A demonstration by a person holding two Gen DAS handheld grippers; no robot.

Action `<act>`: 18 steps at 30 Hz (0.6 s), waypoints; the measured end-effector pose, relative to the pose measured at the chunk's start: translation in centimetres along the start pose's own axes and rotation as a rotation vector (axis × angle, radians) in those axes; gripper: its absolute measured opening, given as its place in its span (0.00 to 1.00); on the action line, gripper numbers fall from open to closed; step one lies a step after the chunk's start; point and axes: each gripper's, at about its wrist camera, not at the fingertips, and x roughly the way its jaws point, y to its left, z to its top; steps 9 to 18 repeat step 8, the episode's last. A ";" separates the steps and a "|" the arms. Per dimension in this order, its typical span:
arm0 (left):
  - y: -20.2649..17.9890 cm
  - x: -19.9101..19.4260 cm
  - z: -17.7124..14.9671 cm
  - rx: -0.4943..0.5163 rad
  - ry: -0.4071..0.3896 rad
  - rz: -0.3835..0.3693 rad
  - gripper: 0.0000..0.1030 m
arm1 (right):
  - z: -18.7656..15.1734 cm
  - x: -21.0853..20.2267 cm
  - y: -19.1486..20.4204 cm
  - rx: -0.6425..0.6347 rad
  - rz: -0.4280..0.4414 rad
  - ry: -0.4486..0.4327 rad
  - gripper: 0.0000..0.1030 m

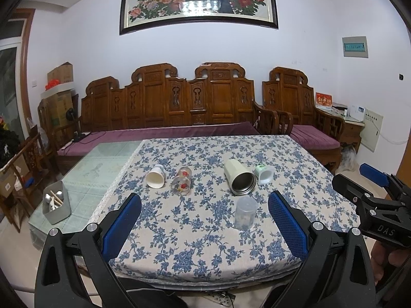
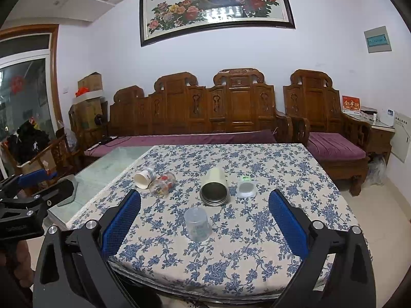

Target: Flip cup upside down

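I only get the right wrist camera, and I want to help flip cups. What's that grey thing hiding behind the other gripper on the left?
Observer: A grey caddy standing on the glass table, beside the tablecloth. It holds spoons and chopsticks.
Child: Is that other gripper open? I just see its side.
Observer: Yes. The left gripper has its jaws wide apart with nothing between them.

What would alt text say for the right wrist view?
An open gripper faces a floral tablecloth where a clear cup stands upside down. Behind it four cups lie on their sides; a wooden sofa stands beyond.
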 end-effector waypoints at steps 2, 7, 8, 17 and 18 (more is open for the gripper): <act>0.0 0.0 0.0 0.000 0.001 0.002 0.92 | 0.0 0.0 0.0 -0.001 -0.001 0.000 0.97; -0.1 -0.1 0.2 -0.003 0.000 0.000 0.92 | 0.1 -0.2 0.1 0.001 -0.002 -0.001 0.97; -0.1 -0.2 0.2 -0.003 -0.001 0.000 0.92 | 0.0 -0.2 0.0 0.001 -0.001 -0.001 0.97; -0.1 -0.2 0.2 -0.003 -0.001 0.000 0.92 | 0.0 -0.2 0.0 0.001 -0.001 -0.001 0.97; -0.1 -0.2 0.2 -0.003 -0.001 0.000 0.92 | 0.0 -0.2 0.0 0.001 -0.001 -0.001 0.97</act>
